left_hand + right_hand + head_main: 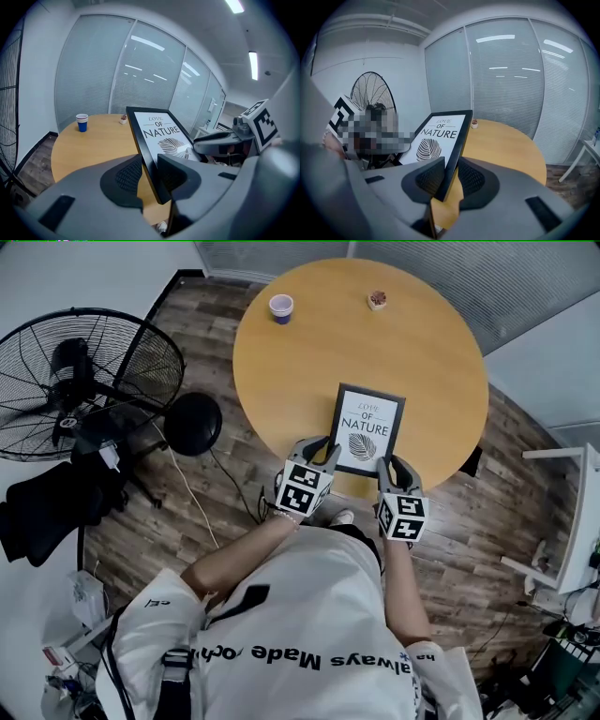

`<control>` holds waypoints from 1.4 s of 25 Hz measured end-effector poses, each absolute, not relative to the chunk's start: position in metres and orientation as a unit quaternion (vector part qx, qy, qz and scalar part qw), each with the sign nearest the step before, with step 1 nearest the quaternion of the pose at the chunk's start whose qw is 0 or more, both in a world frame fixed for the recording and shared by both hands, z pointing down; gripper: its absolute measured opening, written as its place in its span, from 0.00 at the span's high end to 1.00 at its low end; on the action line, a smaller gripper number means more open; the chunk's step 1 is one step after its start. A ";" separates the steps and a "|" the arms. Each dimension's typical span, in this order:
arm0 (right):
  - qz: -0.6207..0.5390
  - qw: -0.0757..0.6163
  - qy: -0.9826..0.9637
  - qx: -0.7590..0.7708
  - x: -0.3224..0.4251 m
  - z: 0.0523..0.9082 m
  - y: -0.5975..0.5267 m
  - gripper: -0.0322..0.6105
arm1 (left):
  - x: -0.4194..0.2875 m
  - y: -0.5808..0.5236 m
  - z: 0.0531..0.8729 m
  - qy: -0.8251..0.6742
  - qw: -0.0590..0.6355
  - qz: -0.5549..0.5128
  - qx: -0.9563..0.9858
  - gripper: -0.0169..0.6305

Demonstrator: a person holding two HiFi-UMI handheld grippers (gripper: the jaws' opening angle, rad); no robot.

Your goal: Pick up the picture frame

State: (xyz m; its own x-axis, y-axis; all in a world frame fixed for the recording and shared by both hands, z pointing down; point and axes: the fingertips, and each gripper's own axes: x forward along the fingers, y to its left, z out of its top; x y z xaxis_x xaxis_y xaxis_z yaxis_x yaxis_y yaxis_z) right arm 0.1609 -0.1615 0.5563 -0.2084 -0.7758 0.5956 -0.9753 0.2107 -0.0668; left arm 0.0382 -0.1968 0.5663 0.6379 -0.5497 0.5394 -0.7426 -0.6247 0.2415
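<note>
The picture frame point(366, 429) has a black border and a white print reading "LOVE OF NATURE" over a leaf. It is held tilted above the near edge of the round wooden table point(422, 343). My left gripper point(323, 452) is shut on the frame's near left corner, and my right gripper point(388, 468) is shut on its near right corner. In the left gripper view the frame's edge point(159, 136) runs between the pads of the left gripper point(149, 176). The right gripper view shows the frame point(440, 138) clamped the same way by the right gripper point(451, 176).
A blue-and-white paper cup point(281, 307) and a small potted plant point(377, 300) stand at the table's far side. A large black floor fan point(84, 381) stands to the left, with cables on the wooden floor. White furniture point(562, 521) is at the right. Glass walls lie beyond.
</note>
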 end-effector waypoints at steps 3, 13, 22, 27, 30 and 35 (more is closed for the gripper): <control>0.217 0.218 -0.746 0.591 0.160 0.545 -0.160 0.79 | 0.037 -0.196 0.555 -0.369 0.219 0.204 0.880 0.79; 0.193 0.199 -0.751 0.599 0.153 0.510 -0.157 0.79 | 0.030 -0.193 0.517 -0.371 0.189 0.184 0.890 0.79; 0.171 0.186 -0.755 0.605 0.150 0.482 -0.152 0.79 | 0.027 -0.189 0.491 -0.377 0.180 0.170 0.892 0.79; 0.158 0.163 -0.758 0.611 0.147 0.456 -0.150 0.79 | 0.023 -0.187 0.464 -0.378 0.163 0.153 0.899 0.79; 0.143 0.151 -0.759 0.617 0.146 0.438 -0.147 0.79 | 0.023 -0.186 0.449 -0.377 0.156 0.142 0.902 0.79; 0.126 0.139 -0.759 0.623 0.144 0.414 -0.144 0.79 | 0.020 -0.184 0.425 -0.380 0.136 0.128 0.906 0.79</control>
